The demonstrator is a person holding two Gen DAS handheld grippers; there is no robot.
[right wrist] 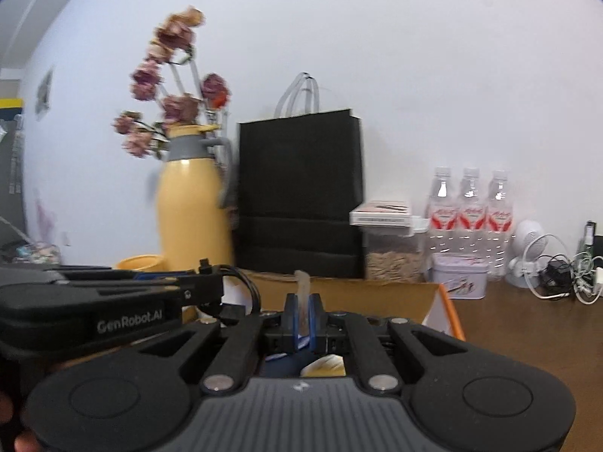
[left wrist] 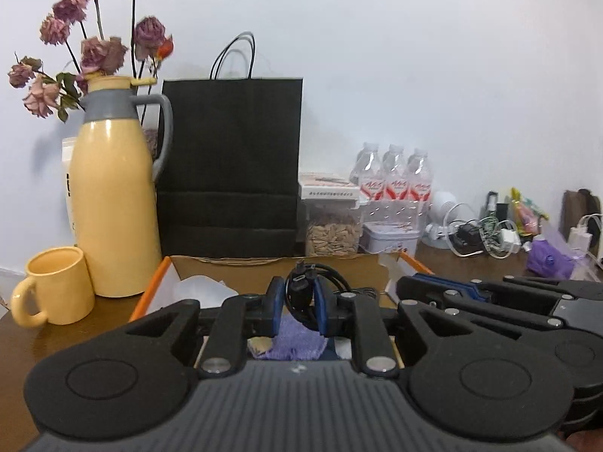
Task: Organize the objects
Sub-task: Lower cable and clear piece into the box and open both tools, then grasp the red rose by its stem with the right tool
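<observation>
My left gripper [left wrist: 297,297] is shut on a coiled black power cable [left wrist: 301,286], whose plug sticks up between the blue pads. It hangs above an open cardboard box with an orange edge [left wrist: 150,293], where a purple cloth [left wrist: 297,339] lies. My right gripper [right wrist: 301,316] is shut on a thin clear plastic strip [right wrist: 303,286] that stands up from the pads, also over the box [right wrist: 444,309]. The two grippers are side by side; the left one with the cable [right wrist: 245,293] shows at the left of the right wrist view.
On the brown table behind the box stand a yellow thermos jug [left wrist: 113,207] with dried roses, a yellow mug [left wrist: 56,286], a black paper bag [left wrist: 230,165], a seed jar [left wrist: 331,233], a tin [left wrist: 390,237] and water bottles [left wrist: 395,184]. Tangled chargers [left wrist: 486,237] lie at the right.
</observation>
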